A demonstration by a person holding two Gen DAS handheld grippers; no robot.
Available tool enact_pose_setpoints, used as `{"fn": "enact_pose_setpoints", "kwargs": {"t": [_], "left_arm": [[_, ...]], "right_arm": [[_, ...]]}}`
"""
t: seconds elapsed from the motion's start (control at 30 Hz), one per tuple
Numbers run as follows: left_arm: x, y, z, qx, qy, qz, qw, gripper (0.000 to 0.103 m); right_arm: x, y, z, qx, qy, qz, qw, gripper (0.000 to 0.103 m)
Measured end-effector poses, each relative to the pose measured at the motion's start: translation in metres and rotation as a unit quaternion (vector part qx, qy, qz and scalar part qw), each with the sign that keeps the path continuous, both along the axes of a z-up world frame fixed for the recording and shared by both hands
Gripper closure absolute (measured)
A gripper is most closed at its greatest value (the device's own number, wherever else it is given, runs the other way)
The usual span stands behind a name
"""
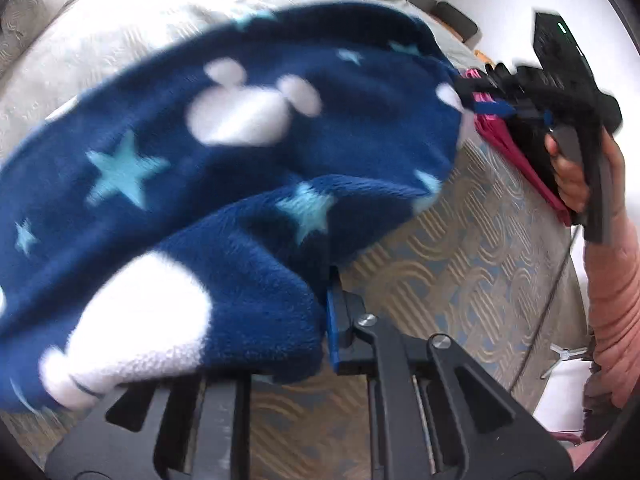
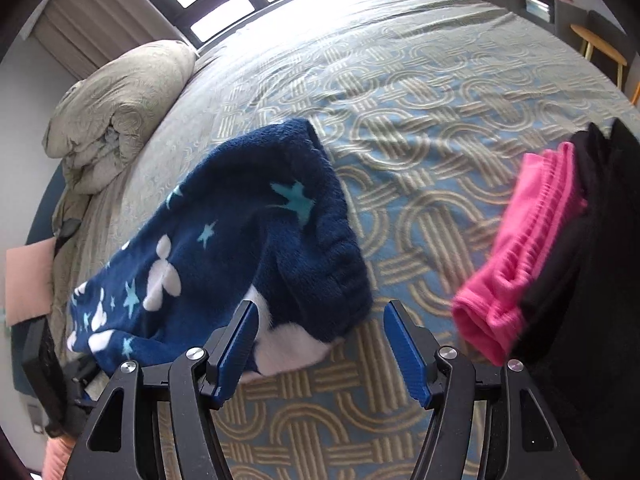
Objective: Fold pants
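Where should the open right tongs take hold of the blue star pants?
Probably the thick ribbed edge of the blue pants, coming straight in from the near side: it droops as a bunched fold right ahead of the open right tongs.

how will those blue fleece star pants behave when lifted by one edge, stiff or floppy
Probably floppy: the blue fleece pants already sag and bunch in soft folds over the bed. The thick pile likely grips the fingers rather than slipping. They look light for their bulk, so a far end should trail.
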State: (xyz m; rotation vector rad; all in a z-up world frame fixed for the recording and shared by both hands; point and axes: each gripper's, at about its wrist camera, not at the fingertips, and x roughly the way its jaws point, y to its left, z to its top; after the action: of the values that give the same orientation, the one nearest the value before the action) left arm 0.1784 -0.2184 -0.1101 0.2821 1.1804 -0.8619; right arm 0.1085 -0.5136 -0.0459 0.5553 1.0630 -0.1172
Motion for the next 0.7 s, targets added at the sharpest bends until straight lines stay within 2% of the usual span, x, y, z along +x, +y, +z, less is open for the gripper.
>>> {"fn": "enact_pose_setpoints", "kwargs": {"t": [0.07, 0.1, 0.13, 0.17, 0.2, 0.27, 0.33, 0.4, 0.47, 0.5, 0.53, 0.57, 0.6, 0.7], "left_arm": [[-0.022, -0.005, 0.002, 0.021, -0.043, -0.025, 0.9986, 0.088], [-0.032, -0.003, 0.002, 0.027, -0.055, -0.032, 0.9976, 0.088], [-0.035, -0.001, 0.002, 0.025, -0.054, -0.033, 0.9977, 0.088], [-0.038, 0.001, 0.003, 0.019, -0.051, -0.030, 0.9981, 0.088], [-0.040, 0.004, 0.006, 0.011, -0.048, -0.025, 0.9985, 0.088], [-0.042, 0.007, 0.013, -0.008, -0.044, -0.020, 0.9988, 0.088], [-0.050, 0.006, 0.019, -0.016, -0.047, -0.026, 0.9984, 0.084], [-0.056, 0.008, 0.019, -0.012, -0.053, -0.033, 0.9980, 0.082], [-0.058, 0.011, 0.013, -0.005, -0.053, -0.036, 0.9979, 0.082], [-0.059, 0.010, 0.009, -0.004, -0.050, -0.034, 0.9982, 0.082], [-0.062, 0.005, 0.005, -0.004, -0.048, -0.033, 0.9983, 0.082], [-0.062, 0.005, 0.004, -0.004, -0.047, -0.030, 0.9984, 0.082], [-0.063, 0.004, 0.002, -0.004, -0.049, -0.030, 0.9984, 0.082], [-0.062, -0.001, 0.003, 0.001, -0.053, -0.031, 0.9981, 0.082]], "right_arm": [[0.010, -0.003, -0.003, -0.002, 0.002, -0.005, 1.000, 0.029], [0.015, -0.004, -0.004, -0.013, 0.004, -0.007, 1.000, 0.040], [0.018, -0.004, -0.004, -0.022, 0.004, -0.005, 1.000, 0.066], [0.025, -0.007, -0.005, -0.024, 0.018, -0.004, 1.000, 0.087], [0.025, -0.012, -0.002, -0.012, 0.013, -0.017, 1.000, 0.087], [0.025, -0.019, 0.009, -0.002, 0.001, -0.032, 0.999, 0.087], [0.026, -0.020, 0.018, -0.014, 0.002, -0.021, 1.000, 0.087], [0.029, -0.015, 0.021, -0.062, 0.038, 0.030, 0.997, 0.077], [0.024, -0.013, 0.026, -0.095, 0.041, 0.047, 0.994, 0.071], [0.021, -0.015, 0.029, -0.102, 0.033, 0.049, 0.993, 0.065], [0.017, -0.020, 0.033, -0.097, 0.020, 0.043, 0.994, 0.058], [0.017, -0.025, 0.035, -0.083, 0.011, 0.036, 0.996, 0.046], [0.017, -0.029, 0.035, -0.073, 0.007, 0.033, 0.997, 0.041], [0.033, -0.035, 0.026, -0.037, 0.011, 0.036, 0.999, 0.041]]}}
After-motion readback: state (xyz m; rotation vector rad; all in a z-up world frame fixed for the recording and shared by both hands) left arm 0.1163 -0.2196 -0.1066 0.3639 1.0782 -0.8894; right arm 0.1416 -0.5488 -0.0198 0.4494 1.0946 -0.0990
